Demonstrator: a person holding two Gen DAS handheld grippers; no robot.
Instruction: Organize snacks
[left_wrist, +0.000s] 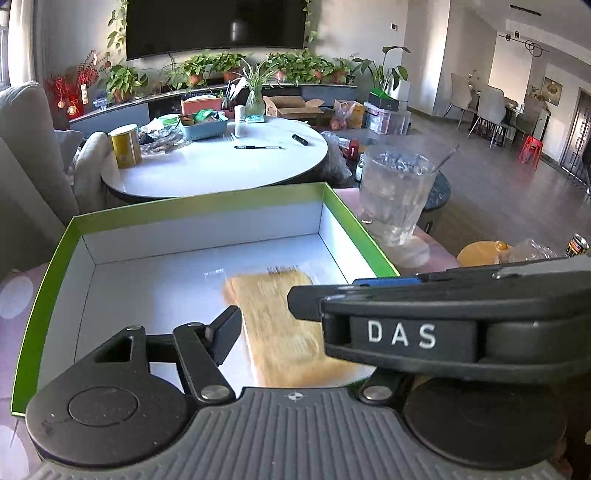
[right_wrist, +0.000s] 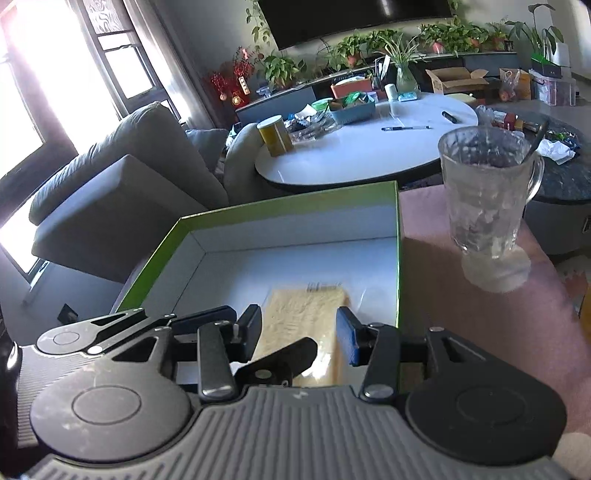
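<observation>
You have strong daylight pouring in from the windows (right_wrist: 22, 122) at the far left of the right wrist view, blown out to pure white there, while the sofa (right_wrist: 110, 192) beside them sits in deep shadow. The white table (left_wrist: 221, 162) and the floor of the green-edged box (left_wrist: 155, 291) catch bright reflections, and the yellow snack packet (left_wrist: 288, 325) inside the box is smeared with blur in the left wrist view, slightly sharper in the right. Both fisheye pictures bend straight lines toward the edges, and the glass mug (right_wrist: 487, 206) looks soft and hazy.
</observation>
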